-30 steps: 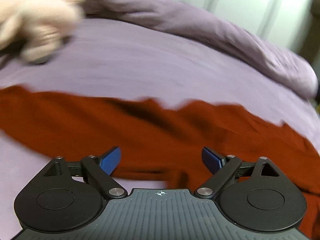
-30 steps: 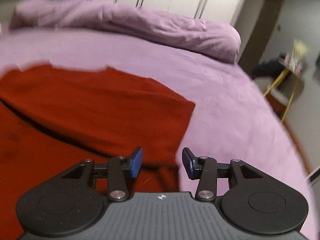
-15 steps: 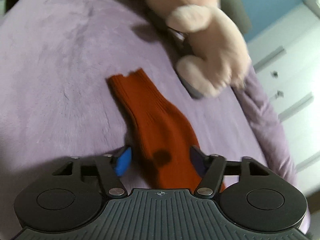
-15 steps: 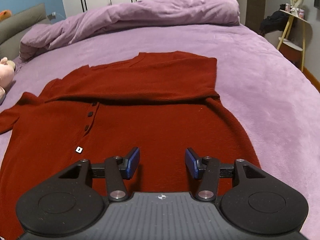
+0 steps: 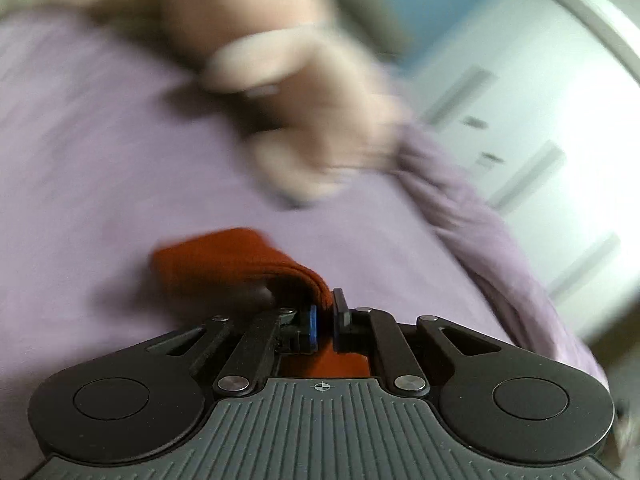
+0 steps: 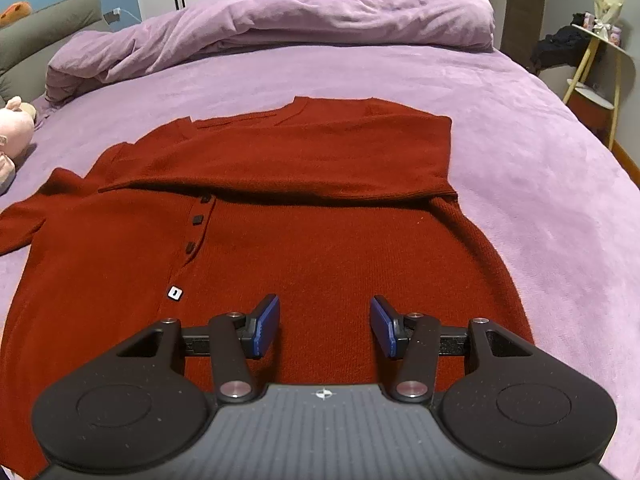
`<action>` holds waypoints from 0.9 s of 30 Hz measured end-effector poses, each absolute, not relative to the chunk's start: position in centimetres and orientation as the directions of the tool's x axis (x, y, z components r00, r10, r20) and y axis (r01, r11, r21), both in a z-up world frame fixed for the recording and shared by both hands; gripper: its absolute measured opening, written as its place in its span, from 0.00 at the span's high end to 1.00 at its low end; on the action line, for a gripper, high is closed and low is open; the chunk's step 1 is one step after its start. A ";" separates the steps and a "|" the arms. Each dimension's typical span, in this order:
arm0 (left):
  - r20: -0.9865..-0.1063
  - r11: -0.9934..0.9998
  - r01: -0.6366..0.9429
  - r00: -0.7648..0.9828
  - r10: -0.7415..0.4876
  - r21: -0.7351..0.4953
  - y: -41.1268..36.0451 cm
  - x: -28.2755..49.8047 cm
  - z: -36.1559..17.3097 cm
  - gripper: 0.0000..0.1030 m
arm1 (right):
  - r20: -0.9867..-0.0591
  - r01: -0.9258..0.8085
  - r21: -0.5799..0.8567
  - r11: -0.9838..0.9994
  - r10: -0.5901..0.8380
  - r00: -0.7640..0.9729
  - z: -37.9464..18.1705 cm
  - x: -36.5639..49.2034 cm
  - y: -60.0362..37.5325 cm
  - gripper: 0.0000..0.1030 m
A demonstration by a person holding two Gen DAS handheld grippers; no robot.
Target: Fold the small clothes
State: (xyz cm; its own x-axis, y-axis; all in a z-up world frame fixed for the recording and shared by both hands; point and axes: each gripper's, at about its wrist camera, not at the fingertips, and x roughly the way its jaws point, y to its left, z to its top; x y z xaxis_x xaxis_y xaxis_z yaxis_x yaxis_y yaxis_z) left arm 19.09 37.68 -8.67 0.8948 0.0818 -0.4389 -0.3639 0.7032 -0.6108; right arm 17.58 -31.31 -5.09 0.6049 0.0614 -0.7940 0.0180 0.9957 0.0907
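A rust-red knit top (image 6: 304,216) with dark buttons lies flat on the purple bedspread (image 6: 520,128), its far side folded over toward the middle. My right gripper (image 6: 325,326) is open and empty, hovering over the top's near part. My left gripper (image 5: 325,316) is shut on the red sleeve (image 5: 232,260), which is lifted off the bed and curls over toward the fingers; this view is blurred. The sleeve's far end also shows at the left edge of the right wrist view (image 6: 20,220).
A pink plush toy (image 5: 288,92) lies on the bed just beyond the sleeve, and shows in the right wrist view (image 6: 12,136). A rumpled purple duvet (image 6: 280,28) lies along the bed's far side. White wardrobe doors (image 5: 540,100) stand behind. A small side table (image 6: 596,72) stands at the right.
My left gripper has closed on the sleeve and raised it; half a second ago it was open around the sleeve lying flat. My right gripper has stayed open over the top.
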 end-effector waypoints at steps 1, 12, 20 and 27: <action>-0.406 0.744 -0.303 0.913 0.047 -0.595 35.6 19.5 -7.2 0.92 | -0.791 0.023 0.100 0.995 0.065 0.608 -5.0 17.5 -31.5 0.52; -0.396 0.869 0.292 0.800 -0.450 -0.399 6.4 22.0 -4.2 0.45 | -0.757 0.087 0.214 0.973 0.108 0.644 -3.6 17.0 -33.5 0.52; -0.587 0.924 0.048 0.760 -0.280 -0.380 8.5 19.5 -9.6 0.31 | -0.728 0.027 0.377 0.926 0.278 0.626 -4.9 21.2 -32.7 0.52; -0.632 0.937 -0.069 0.755 -0.175 -0.342 12.7 18.4 -11.1 0.28 | -0.647 0.003 0.560 0.828 0.435 0.626 -6.5 28.0 -30.4 0.38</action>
